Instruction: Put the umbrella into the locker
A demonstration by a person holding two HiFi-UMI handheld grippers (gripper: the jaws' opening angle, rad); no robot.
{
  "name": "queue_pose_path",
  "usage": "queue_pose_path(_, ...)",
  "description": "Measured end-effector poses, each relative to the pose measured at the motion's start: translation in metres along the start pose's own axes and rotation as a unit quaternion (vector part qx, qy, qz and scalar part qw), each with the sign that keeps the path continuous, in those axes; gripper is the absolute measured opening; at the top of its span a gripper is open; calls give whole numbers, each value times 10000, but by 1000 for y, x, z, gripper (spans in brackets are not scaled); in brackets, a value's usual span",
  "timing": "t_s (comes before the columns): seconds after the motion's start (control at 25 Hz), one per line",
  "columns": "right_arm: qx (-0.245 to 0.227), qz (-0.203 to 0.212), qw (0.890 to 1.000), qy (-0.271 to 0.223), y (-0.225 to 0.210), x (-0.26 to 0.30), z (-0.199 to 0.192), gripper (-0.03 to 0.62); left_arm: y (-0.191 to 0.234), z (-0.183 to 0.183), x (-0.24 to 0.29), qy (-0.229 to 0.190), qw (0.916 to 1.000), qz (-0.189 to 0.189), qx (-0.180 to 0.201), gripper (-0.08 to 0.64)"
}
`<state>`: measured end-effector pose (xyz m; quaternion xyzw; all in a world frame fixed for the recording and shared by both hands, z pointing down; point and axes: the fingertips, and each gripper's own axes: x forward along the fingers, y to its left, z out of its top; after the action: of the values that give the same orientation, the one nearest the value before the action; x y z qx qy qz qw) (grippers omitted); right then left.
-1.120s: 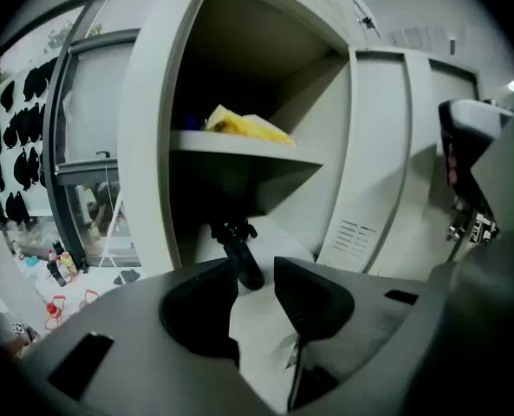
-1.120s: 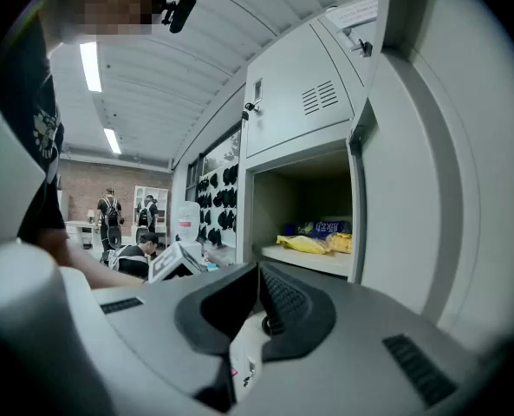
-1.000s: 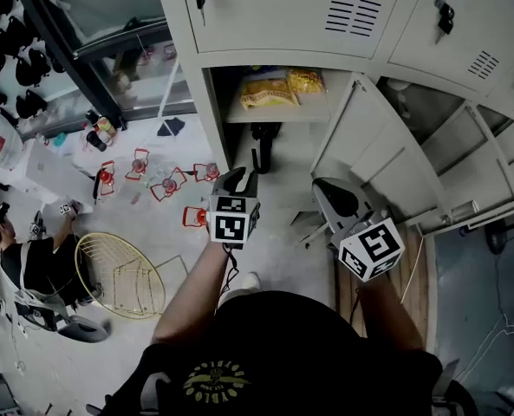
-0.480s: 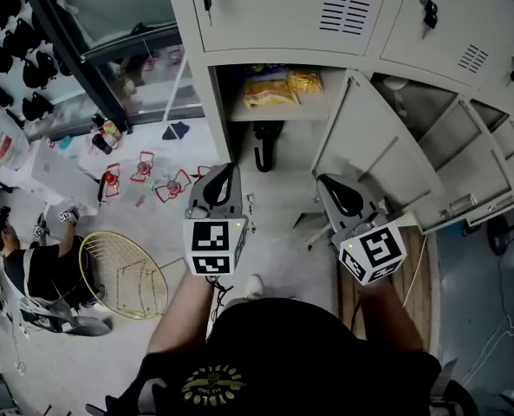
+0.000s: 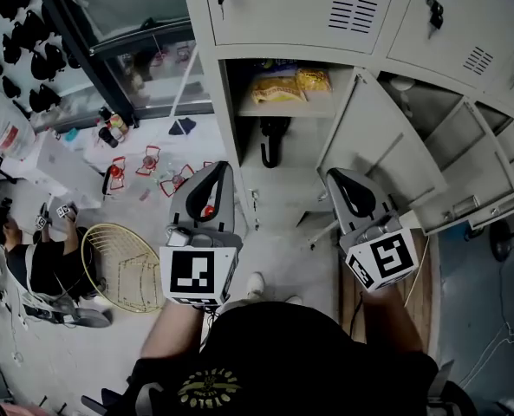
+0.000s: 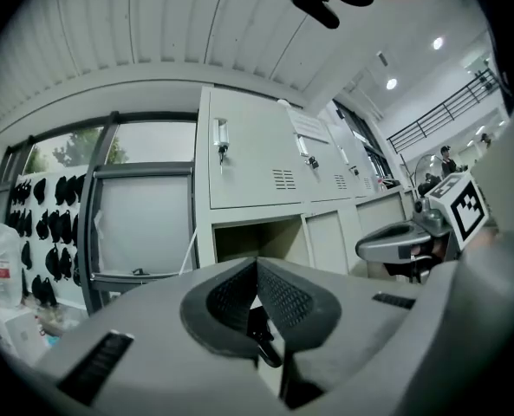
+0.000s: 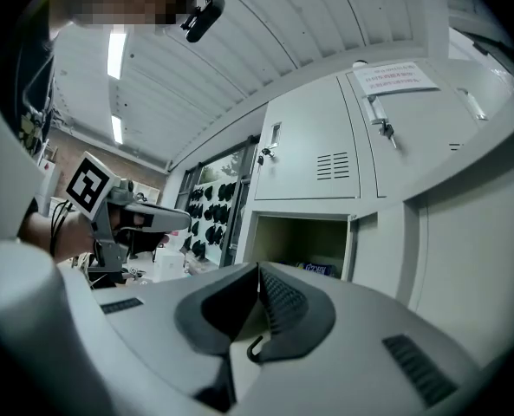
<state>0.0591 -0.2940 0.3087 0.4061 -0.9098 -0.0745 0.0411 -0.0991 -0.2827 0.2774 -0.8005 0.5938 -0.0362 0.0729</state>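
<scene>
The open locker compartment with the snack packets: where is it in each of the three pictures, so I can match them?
Head view: the open compartment sits top centre, snack packets on its shelf.
Left gripper view: the open compartment is the dark opening at centre, just above the jaws.
Right gripper view: the open compartment lies slightly right of centre, above the jaws.
Shared landmark: the closed door with vent slits directly above it.

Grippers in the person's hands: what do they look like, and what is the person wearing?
Both the left gripper and right gripper are grey shells with black-lined openings, each carrying a white cube printed with black square markers. Their fingers are dark and ribbed. The person wears a black shirt with a yellow print.
</scene>
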Motion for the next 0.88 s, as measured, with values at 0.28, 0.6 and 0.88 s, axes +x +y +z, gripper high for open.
queue_pose_path(0.28, -73, -116, 9999, -40, -1, -8, 6, 31, 6, 9, -16, 43, 9999, 126, -70, 24)
queue_pose_path(0.6, -3, 53, 9999, -131, 1, -18, 11, 31, -8, 8, -17, 67, 9999, -46, -106, 25)
queue_pose_path(0.88, 36, 171, 9994, -282, 1, -28, 15, 31, -17, 4, -24, 196, 9998, 40, -77, 25)
